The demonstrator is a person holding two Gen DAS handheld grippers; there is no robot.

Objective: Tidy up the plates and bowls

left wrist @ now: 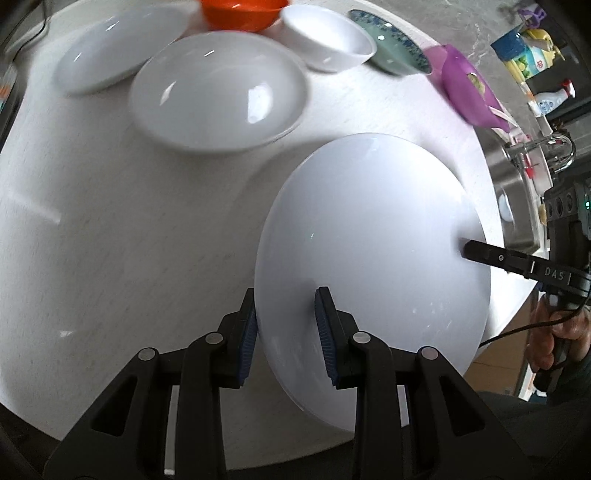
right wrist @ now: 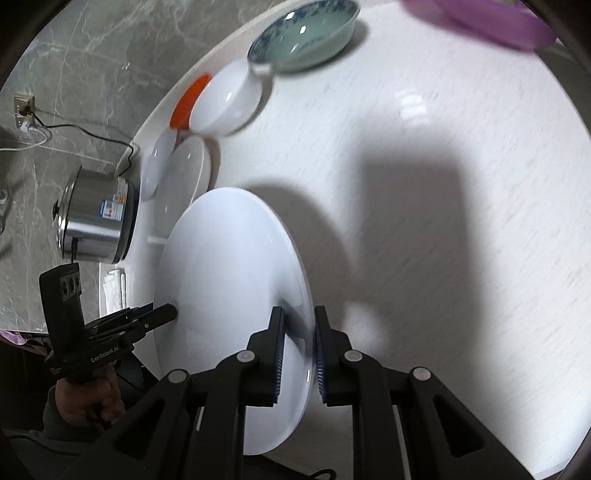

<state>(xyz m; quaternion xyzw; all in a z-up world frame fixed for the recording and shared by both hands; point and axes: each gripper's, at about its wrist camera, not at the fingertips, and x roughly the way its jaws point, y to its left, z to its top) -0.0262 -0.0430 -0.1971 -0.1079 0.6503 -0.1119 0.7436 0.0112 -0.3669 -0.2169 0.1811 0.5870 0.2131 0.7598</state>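
Observation:
A large white plate (left wrist: 373,266) is held tilted above the round white table (left wrist: 129,229). My left gripper (left wrist: 286,332) straddles its near rim, fingers on either side, not fully closed. My right gripper (right wrist: 299,354) is shut on the plate's (right wrist: 229,280) opposite rim; it shows at the plate's right edge in the left wrist view (left wrist: 469,251). At the back stand a wide white bowl (left wrist: 218,96), a white plate (left wrist: 118,48), an orange bowl (left wrist: 240,14), a small white bowl (left wrist: 328,37) and a teal patterned bowl (left wrist: 391,44).
A purple bowl (left wrist: 469,88) sits near the table's right edge. A steel sink with a tap (left wrist: 528,192) lies beyond it, with bottles (left wrist: 532,59) behind. A steel pot (right wrist: 96,221) stands on the marble counter to the left in the right wrist view.

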